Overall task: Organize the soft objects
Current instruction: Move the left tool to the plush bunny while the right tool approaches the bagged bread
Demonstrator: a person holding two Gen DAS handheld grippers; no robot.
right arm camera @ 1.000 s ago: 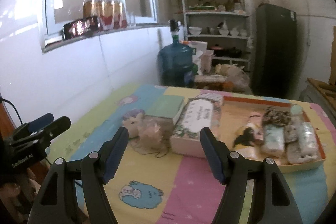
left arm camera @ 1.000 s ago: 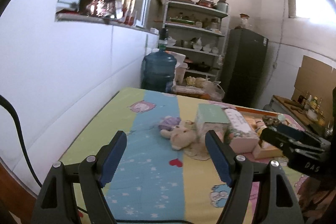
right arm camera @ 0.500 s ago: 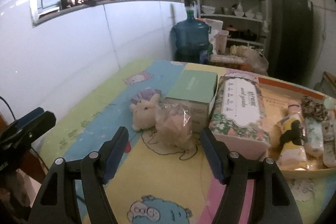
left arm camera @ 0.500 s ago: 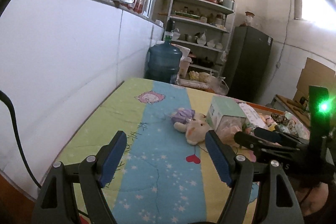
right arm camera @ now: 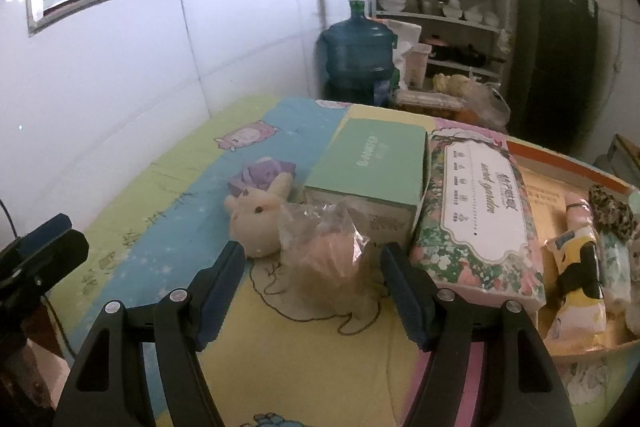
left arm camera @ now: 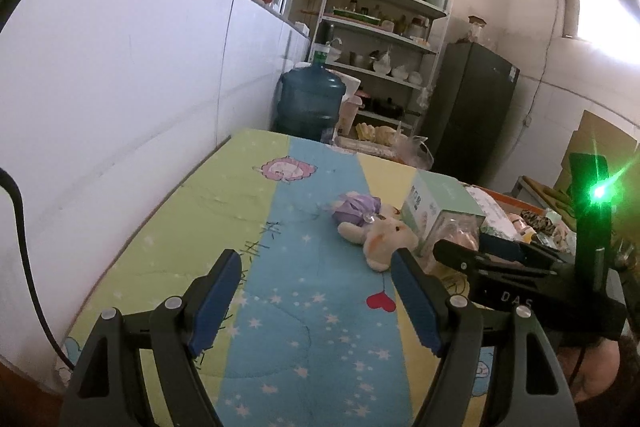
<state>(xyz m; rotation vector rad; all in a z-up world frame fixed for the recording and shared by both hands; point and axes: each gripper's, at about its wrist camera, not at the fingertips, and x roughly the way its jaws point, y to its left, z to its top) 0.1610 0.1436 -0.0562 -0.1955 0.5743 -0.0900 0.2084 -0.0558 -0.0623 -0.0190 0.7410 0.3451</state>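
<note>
Both hand-held grippers, left [left arm camera: 316,295] and right [right arm camera: 312,285], hung spread apart and empty; right faced a clear-bagged peach plush toy [right arm camera: 330,251].

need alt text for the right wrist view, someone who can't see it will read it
Open right tongs point down at a plush toy in a clear plastic bag on a cartoon-print tablecloth, holding nothing. Behind the bag lie a cream plush bunny and a mint-green box; to the right sit a floral tissue pack and a tray of small items.

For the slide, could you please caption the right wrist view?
Open right tongs approach a bagged plush toy beside a cream bunny and green box.
</note>
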